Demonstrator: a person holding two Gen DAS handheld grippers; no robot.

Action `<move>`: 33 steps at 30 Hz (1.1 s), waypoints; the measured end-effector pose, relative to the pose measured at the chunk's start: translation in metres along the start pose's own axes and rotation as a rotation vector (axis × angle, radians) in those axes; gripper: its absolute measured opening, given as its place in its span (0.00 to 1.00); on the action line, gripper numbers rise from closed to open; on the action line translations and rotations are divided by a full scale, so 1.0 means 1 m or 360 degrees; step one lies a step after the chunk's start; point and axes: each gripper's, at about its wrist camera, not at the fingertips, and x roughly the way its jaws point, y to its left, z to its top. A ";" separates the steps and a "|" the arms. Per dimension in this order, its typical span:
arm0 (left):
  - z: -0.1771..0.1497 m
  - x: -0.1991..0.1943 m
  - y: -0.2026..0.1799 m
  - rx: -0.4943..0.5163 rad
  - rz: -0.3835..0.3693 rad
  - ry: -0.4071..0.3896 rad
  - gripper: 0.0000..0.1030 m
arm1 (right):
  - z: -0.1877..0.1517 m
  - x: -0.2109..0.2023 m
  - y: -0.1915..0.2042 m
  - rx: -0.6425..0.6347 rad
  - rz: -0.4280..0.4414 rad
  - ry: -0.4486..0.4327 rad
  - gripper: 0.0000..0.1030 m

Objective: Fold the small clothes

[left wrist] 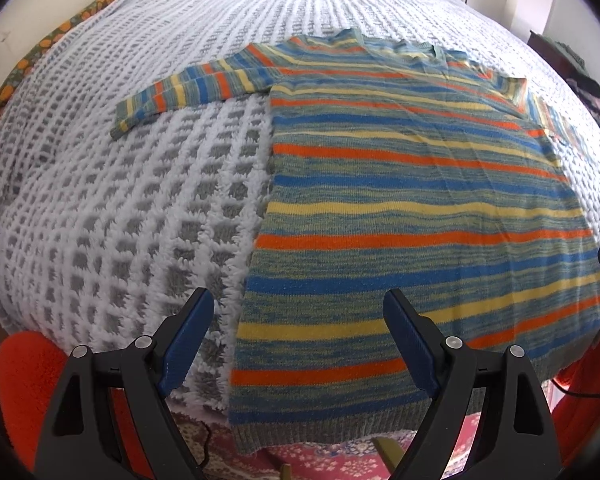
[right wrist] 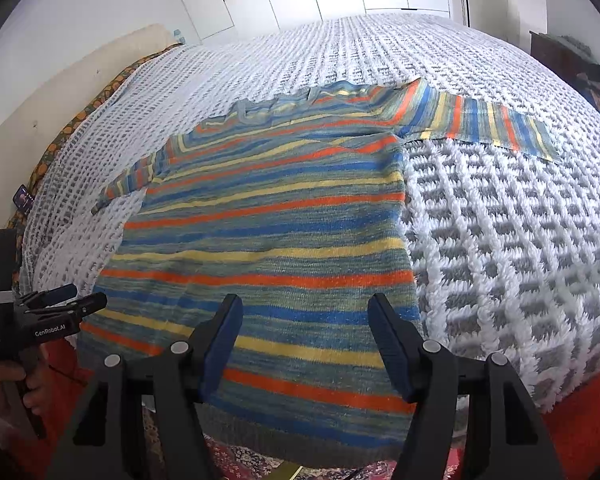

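Sweater (left wrist: 400, 208) flat, hem nearest, collar far | sleeves sideways | both jaws open, empty

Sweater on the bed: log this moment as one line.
sweater: flat on blanket, sleeves spread, unfolded | left gripper: open, over hem corner | right gripper: open, over hem

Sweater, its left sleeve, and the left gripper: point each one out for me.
sweater (left wrist: 420, 216): left wrist view, middle of the striped body.
left sleeve (left wrist: 188, 92): left wrist view, midway along the outstretched sleeve.
left gripper (left wrist: 300, 340): left wrist view, midway between its open fingertips, over the hem corner.
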 end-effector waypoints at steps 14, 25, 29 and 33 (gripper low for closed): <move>-0.001 -0.004 0.008 -0.0036 -0.0001 0.0003 0.85 | 0.001 -0.006 -0.006 0.0043 0.0017 -0.0040 0.63; -0.003 -0.004 0.040 -0.0112 0.0040 0.0009 0.85 | 0.002 -0.005 -0.004 0.0054 0.0019 -0.0045 0.63; -0.001 -0.012 0.057 -0.0166 0.0053 -0.0053 0.86 | 0.002 -0.009 -0.005 0.0056 0.0018 -0.0074 0.63; -0.005 -0.011 0.073 -0.0243 0.0063 -0.0037 0.86 | -0.001 -0.011 -0.009 0.0080 0.0016 -0.0077 0.63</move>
